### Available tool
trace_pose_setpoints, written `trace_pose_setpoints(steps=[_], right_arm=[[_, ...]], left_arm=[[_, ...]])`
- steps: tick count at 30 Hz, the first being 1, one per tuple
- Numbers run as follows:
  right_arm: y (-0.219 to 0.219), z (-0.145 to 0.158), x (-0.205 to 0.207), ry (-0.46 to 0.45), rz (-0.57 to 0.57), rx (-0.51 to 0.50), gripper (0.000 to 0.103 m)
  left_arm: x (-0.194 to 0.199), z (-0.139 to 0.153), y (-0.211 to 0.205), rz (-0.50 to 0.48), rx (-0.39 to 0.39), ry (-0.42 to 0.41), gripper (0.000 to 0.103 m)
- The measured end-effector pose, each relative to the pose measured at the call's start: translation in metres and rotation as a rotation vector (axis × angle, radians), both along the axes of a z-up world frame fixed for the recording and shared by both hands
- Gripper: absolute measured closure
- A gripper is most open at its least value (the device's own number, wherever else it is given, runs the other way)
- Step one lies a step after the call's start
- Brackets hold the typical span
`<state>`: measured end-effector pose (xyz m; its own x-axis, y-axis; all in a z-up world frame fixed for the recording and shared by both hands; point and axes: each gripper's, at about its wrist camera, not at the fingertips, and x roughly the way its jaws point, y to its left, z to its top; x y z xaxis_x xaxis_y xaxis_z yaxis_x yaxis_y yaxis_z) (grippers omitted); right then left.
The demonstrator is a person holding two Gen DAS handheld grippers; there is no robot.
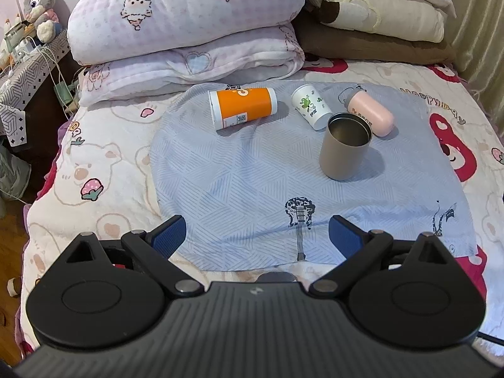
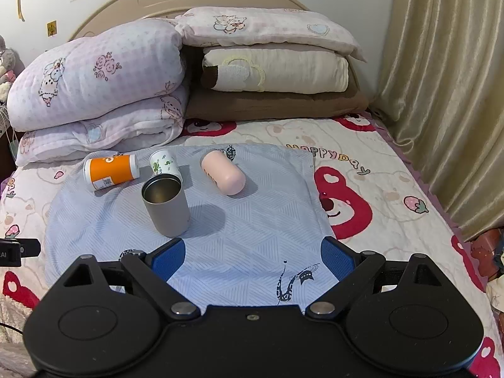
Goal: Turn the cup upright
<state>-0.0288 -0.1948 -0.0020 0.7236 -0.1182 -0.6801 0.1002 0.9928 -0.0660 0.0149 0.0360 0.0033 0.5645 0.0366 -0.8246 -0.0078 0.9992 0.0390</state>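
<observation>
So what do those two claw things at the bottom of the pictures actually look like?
Both look alike. The left gripper and right gripper each have a ribbed black plastic body, two round black discs, angled black link arms with silver pivot pins, and blue textured finger pads. A thin black cable trails off the left one.

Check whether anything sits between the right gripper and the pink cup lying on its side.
Nothing visible does. The right gripper is open over bare blue cloth, and the pink cup lies ahead of it. The upright metal cup stands off to the left of that line.
</observation>
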Motion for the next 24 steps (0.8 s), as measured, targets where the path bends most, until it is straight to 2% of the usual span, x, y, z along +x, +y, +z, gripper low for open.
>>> trace_pose_setpoints(steps=[24], right_arm=[[-0.003, -0.0012, -0.0011, -0.005, -0.002, -0.011, 0.008]], left_arm=[[0.0025, -0.0057, 0.003, -0.004, -0.006, 0.02, 0.005]])
